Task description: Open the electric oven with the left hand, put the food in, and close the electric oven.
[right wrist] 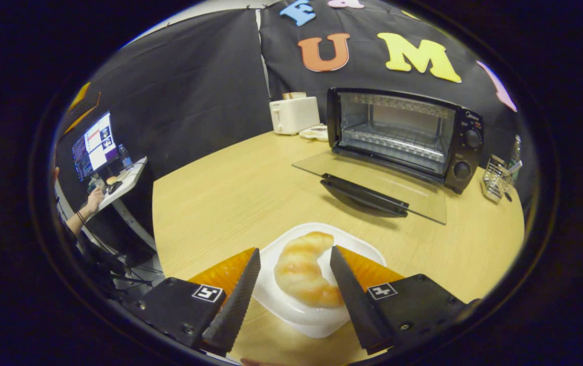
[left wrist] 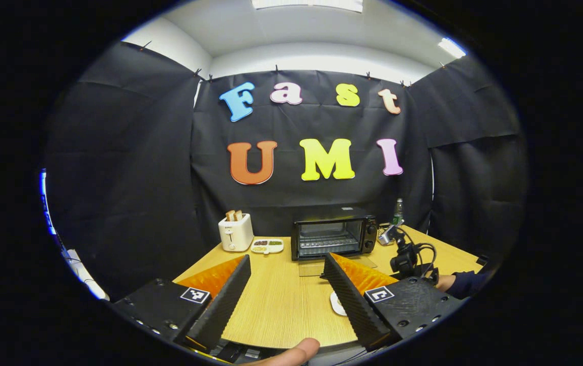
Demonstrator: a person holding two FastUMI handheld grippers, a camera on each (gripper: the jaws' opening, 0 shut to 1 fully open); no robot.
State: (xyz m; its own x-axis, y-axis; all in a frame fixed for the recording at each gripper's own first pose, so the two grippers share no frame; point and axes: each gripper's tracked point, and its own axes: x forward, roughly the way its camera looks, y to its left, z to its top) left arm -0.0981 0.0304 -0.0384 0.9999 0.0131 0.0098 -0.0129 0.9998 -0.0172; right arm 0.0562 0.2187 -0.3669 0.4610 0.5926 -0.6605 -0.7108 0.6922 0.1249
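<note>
Right gripper view: one black electric oven [right wrist: 405,132] near the wooden table's [right wrist: 230,198] far edge, glass door [right wrist: 372,190] already down. One golden croissant [right wrist: 301,269] lies on one white plate [right wrist: 316,312] near the front edge, between the right gripper's [right wrist: 295,282] spread, unclenched fingers; loading and closing remain. Left gripper [left wrist: 287,290] gapes, holding nothing.

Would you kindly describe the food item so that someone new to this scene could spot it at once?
Start at the black electric oven on the wooden table, its glass door folded down flat. In front of the door lies a white plate, between the open right gripper's fingers. On it sits a golden, crescent-shaped croissant, the only food on that plate.
</note>
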